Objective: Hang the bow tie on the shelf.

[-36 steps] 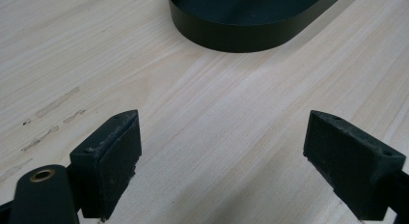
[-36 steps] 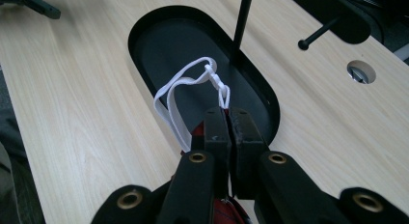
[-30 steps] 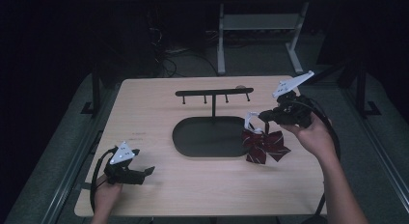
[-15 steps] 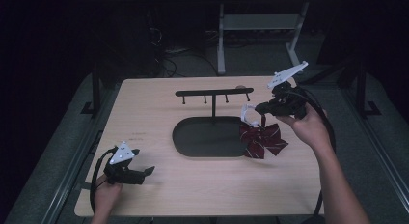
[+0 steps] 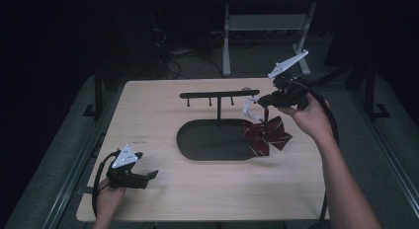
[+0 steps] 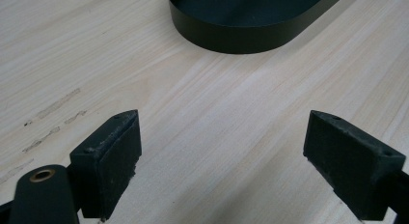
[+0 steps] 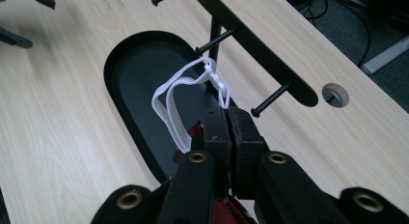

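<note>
Pinching the white elastic strap [image 7: 179, 104] of a dark red bow tie [image 5: 265, 135], my right tool [image 5: 263, 101] has its pads pressed together on the strap, which loops up out of them. From the high view the bow hangs below that tool, over the right end of the black oval base [image 5: 212, 140] and close to the desk [image 5: 148, 120]; whether its lower edge touches either I cannot tell. My right hand [image 5: 309, 118] holds the tool just right of the black stand's crossbar [image 5: 220, 95], at about its height. In the right tool's own view the strap's loop lies near the pegs [image 7: 270, 101] that stick out from the crossbar, close to one peg but not hung on any that I can make out. The post [image 5: 218, 110] rises from the far side of the oval base, mid-desk.

My left tool [image 5: 143, 175] sits at the near left corner of the desk, its pads [image 6: 113, 159] spread wide with nothing between them but bare wood. It points toward the oval base, well apart from the bow tie.
</note>
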{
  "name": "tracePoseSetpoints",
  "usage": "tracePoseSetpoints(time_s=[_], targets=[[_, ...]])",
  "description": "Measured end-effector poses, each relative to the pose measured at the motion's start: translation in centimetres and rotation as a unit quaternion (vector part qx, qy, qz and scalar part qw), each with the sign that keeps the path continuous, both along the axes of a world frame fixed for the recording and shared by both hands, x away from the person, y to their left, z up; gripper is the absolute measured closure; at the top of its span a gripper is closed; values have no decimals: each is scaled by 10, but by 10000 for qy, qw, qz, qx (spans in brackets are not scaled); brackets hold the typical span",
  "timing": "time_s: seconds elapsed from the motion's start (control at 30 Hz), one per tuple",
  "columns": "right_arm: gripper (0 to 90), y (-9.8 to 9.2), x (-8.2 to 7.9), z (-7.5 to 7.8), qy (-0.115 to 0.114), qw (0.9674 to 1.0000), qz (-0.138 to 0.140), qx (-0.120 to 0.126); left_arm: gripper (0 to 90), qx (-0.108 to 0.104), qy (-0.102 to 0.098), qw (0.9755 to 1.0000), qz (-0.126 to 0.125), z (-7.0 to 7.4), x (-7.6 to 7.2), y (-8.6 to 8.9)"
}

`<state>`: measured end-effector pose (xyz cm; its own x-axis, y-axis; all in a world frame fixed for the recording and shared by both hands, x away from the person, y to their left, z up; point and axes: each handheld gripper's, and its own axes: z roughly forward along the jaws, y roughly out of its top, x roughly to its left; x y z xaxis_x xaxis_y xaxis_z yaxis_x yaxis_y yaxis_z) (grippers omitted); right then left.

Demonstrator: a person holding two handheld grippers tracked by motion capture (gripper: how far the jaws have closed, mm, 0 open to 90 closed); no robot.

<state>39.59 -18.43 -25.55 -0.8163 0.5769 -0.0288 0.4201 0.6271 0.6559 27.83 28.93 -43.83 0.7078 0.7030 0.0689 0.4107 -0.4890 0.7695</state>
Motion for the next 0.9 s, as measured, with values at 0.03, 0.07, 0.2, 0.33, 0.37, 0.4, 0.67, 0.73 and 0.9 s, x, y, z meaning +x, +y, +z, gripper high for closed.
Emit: tracePoseSetpoints(time_s=[0.03,0.07,0.2,0.33,0.37,0.4,0.67,0.73,0.9], targets=[[876,0,1,0,32,10000,-14,24,132,-1,0,10000,-3,0,0,0],[876,0,3,0,57,10000,-27,52,132,-5,-3,10000,-3,0,0,0],[876,2,10,-2,72,9999,-91,-33,132,-5,2,10000,-6,0,0,0],[876,0,20,-5,180,9995,-238,-40,132,10,-3,10000,-17,0,0,0],[876,0,21,-6,173,9995,-260,-37,132,10,-2,10000,-18,0,0,0],[876,0,23,-7,192,9994,-270,-34,132,18,4,10000,-22,0,0,0],[874,-1,35,-14,271,9986,-460,-41,132,1,45,10000,-21,0,0,-1],[873,-1,36,-16,250,9984,-514,-51,132,-16,46,10000,-15,0,0,-1],[873,-4,41,-19,290,9977,-607,-57,132,-2,44,10000,-26,0,0,-1]])
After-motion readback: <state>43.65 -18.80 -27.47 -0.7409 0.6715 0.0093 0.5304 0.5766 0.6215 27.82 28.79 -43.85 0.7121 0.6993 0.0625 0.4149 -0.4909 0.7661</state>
